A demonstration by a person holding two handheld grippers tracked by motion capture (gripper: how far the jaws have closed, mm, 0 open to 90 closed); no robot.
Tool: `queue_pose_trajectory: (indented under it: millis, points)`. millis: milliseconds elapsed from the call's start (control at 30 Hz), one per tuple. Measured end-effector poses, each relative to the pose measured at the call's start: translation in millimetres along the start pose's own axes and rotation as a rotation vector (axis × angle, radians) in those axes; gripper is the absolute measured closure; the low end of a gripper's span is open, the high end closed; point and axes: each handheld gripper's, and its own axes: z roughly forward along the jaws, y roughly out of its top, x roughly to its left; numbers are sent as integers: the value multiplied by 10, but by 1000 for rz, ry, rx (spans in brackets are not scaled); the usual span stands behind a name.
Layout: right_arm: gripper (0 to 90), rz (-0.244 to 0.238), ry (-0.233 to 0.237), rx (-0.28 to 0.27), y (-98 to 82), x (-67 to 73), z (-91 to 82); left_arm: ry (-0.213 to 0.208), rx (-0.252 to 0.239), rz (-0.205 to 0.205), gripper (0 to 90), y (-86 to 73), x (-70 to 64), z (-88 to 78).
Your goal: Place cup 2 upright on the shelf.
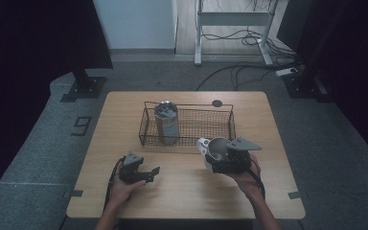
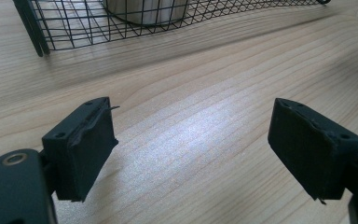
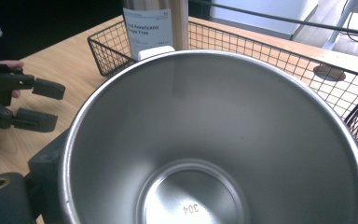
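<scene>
we hold the steel cup (image 1: 217, 149) clamped in our right gripper (image 1: 220, 160), at five o'clock of the wire basket (image 1: 188, 125); our left gripper (image 1: 146, 175) hangs apart, empty. the cup may clip the basket's rim if carried low.

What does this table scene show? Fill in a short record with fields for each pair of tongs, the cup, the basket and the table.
Left tongs: open, empty, near the table's front
Right tongs: shut on steel cup
Steel cup: empty, held in front of the basket
Wire basket: on the table, can upright at its left end
Table: light wood
</scene>
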Motion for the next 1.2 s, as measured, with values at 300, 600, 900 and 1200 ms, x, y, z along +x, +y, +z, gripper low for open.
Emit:
queue_pose_trajectory:
  millis: [300, 600, 900, 1200]
  points:
    - [64, -3, 15, -18, 134, -63, -25, -28, -13, -22, 150, 13, 7, -21]
    - [64, -1, 18, -20, 230, -127, 6, -24, -14, -22, 151, 12, 17, -28]
    - [64, -10, 20, -23, 331, -160, 1, -26, -10, -19, 151, 7, 5, -18]
    - [64, -21, 19, -28, 446, -201, 30, -25, -8, -17, 151, 7, 5, -18]
